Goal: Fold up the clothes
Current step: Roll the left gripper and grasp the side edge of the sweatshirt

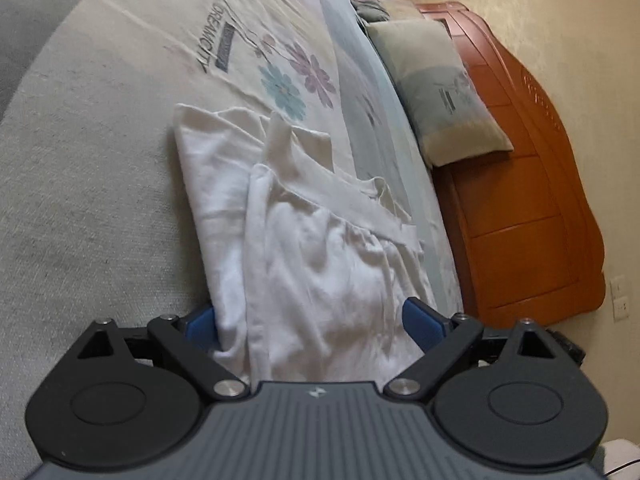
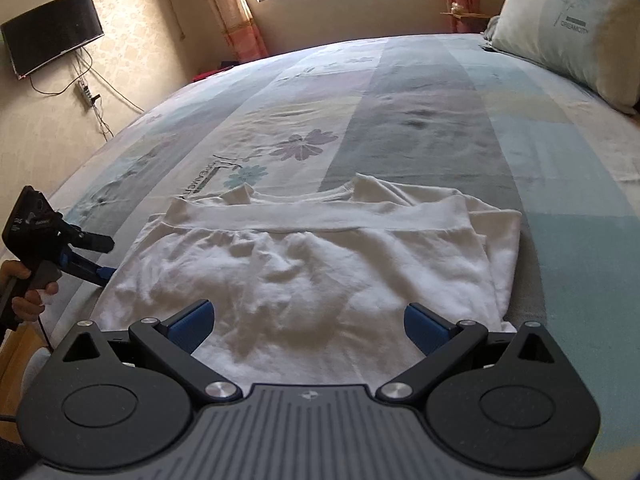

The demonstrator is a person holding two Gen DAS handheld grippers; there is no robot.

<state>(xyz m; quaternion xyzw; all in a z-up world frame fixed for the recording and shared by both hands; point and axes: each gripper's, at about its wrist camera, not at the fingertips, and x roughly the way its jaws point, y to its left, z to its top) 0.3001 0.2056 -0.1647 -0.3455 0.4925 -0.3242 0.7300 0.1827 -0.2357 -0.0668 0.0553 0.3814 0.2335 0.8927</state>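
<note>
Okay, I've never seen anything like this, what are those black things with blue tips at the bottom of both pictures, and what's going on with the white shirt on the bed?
Those are two hand-held grippers, each with a camera looking forward along its two blue-padded fingers. No robot arm is involved: a person holds one in each hand. One picture comes from the left gripper, the other from the right gripper. In the right view you can also see the left gripper from the side, held in the person's hand at the shirt's edge. A white shirt, partly folded, lies on a flowered bedsheet, with a pillow at the headboard. Both grippers are open with the shirt's fabric between their fingers; neither has closed on it.
</note>
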